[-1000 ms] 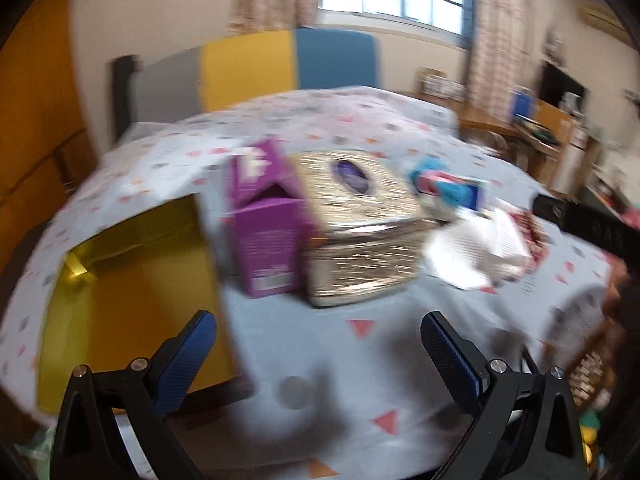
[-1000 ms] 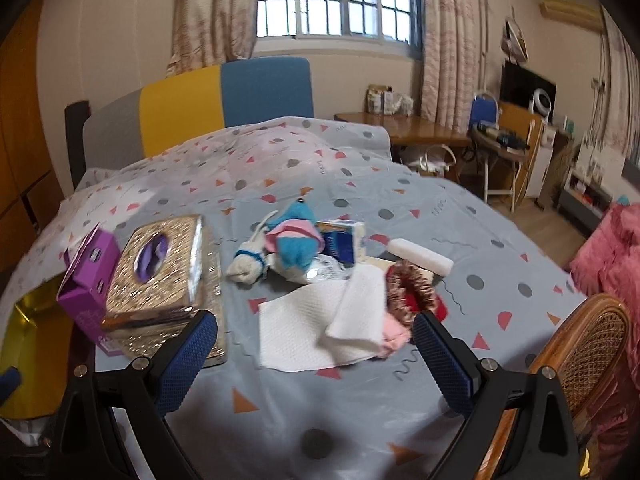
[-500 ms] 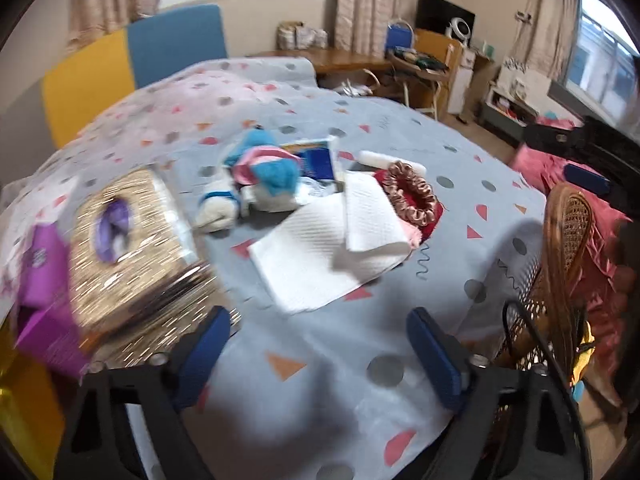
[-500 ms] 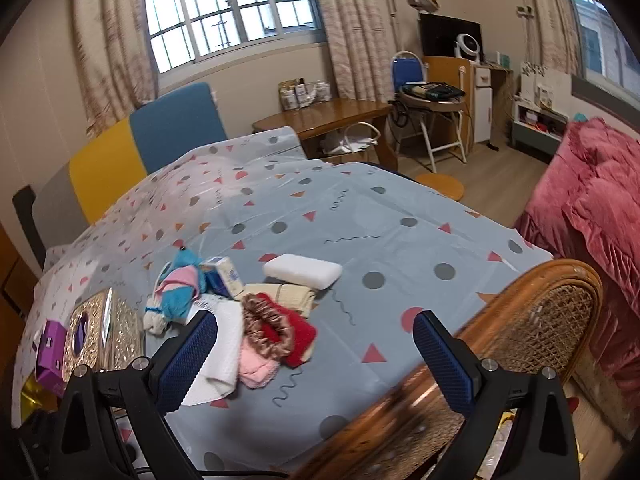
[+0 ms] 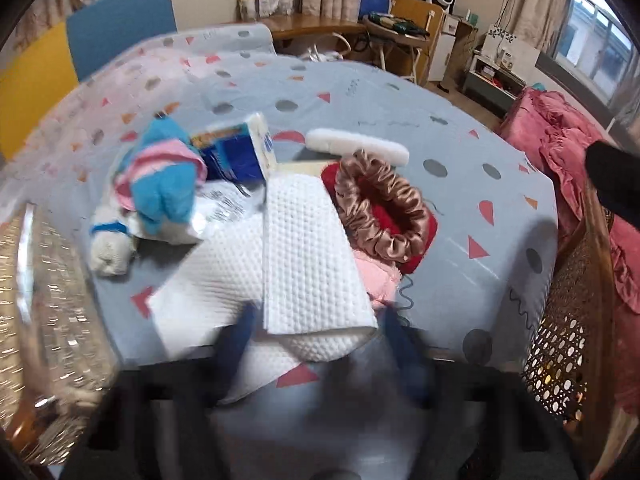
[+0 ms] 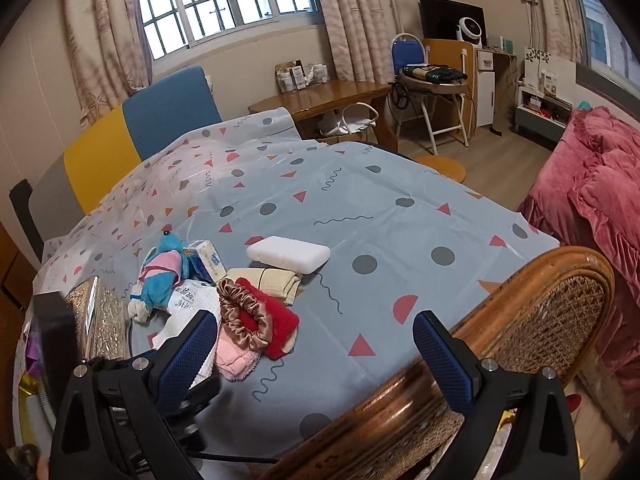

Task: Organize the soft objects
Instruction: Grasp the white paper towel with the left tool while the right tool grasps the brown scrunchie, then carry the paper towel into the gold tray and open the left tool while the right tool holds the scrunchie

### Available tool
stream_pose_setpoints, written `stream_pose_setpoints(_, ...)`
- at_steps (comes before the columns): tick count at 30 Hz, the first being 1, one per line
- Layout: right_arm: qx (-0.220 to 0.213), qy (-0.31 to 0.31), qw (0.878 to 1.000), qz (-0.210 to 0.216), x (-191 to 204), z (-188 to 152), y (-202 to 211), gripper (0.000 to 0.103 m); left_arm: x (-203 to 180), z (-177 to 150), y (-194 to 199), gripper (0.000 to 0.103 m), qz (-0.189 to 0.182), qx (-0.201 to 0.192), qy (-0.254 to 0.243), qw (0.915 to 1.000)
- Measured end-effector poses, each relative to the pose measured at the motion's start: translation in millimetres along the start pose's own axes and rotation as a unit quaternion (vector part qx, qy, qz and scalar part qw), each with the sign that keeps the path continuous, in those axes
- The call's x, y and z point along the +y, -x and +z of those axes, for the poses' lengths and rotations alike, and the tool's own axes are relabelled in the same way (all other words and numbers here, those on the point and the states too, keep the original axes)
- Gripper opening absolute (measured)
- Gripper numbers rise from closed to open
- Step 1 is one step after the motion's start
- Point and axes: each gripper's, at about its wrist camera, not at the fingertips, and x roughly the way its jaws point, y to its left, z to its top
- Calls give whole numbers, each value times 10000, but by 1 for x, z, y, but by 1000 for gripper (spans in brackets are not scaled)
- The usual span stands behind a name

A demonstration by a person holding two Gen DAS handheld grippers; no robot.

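A folded white waffle towel [image 5: 312,256] lies on the patterned tablecloth, and its near end sits between the blurred fingers of my left gripper [image 5: 320,340]. The jaws are closing around it, with the pads just beside its edges. Behind the towel lie a bronze satin scrunchie [image 5: 380,208] on a red cloth [image 5: 420,236], a pink cloth [image 5: 376,276], a blue-and-pink plush toy [image 5: 164,184], a blue tissue pack [image 5: 236,156] and a white sponge [image 5: 356,146]. My right gripper [image 6: 316,356] hangs open and empty over the table's near edge, to the right of the pile [image 6: 244,312].
A gold tissue box [image 5: 44,320] stands left of the pile. A rattan chair back [image 6: 520,320] rises at the table's near right edge, under my right gripper. A beige cloth [image 6: 268,280] lies by the sponge. A pink bedspread [image 6: 592,184] is far right.
The left gripper swung right from the purple and gold boxes to the white towel, dropped closer, and its jaws narrowed around it. The right gripper swung right, over the chair back.
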Motion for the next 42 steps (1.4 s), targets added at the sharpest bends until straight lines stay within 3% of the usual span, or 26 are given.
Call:
stream_pose_setpoints(2,23,7,10000,17,-2,2,-2,100,9,-4,-2,17,-231,49,211,9995)
stream_pose_setpoints(5,144,32,9998,117,-2,6,-10,99,19,-15,14,9,-322,-162,322,9988)
stream_pose_setpoints(8,454,257,9979,385,9,12,-25,89,29,-28,35,7,-442,-329,505,9972)
stream_pose_setpoints(11,980,784,9900,637,34,18,-46,88,34,-41,53,7,-478,-432,590,9962)
stream_pose_setpoints(14,1346,1429,9796,428,63,22,-68,85,34,-52,61,7,-442,-436,599,9963)
stream_pose_setpoints(16,1616,1750,9707,310,78,24,-87,78,34,-60,66,6,-441,-451,598,9962)
stream_pose_setpoints(20,2199,1913,9562,254,91,24,-125,73,35,-57,77,4,-470,-563,566,9957)
stream_pose_setpoints(21,2314,1934,9533,175,93,22,-136,66,36,-52,85,4,-456,-668,538,9953)
stream_pose_setpoints(22,2342,1941,9526,80,94,20,-141,48,38,-48,92,4,-456,-768,536,9946)
stream_pose_setpoints(23,2341,1946,9525,-2,94,19,-145,38,40,-43,98,4,-470,-868,541,9936)
stream_pose_setpoints(24,2456,1862,9513,-15,93,17,-149,29,44,-35,109,4,-482,-1021,558,9920)
stream_pose_setpoints(27,2390,1642,9568,188,85,18,-148,20,60,-16,138,3,-497,-1434,729,9857)
stream_pose_setpoints(35,2624,1199,9564,458,71,18,-156,20,132,12,214,3,-392,-2320,1482,9606)
stream_pose_setpoints(38,2609,1205,9563,539,70,18,-156,20,165,10,238,3,-33,-2557,1695,9518)
stream_pose_setpoints(42,2610,1165,9567,557,70,19,-156,20,220,-10,267,3,431,-2804,2214,9330)
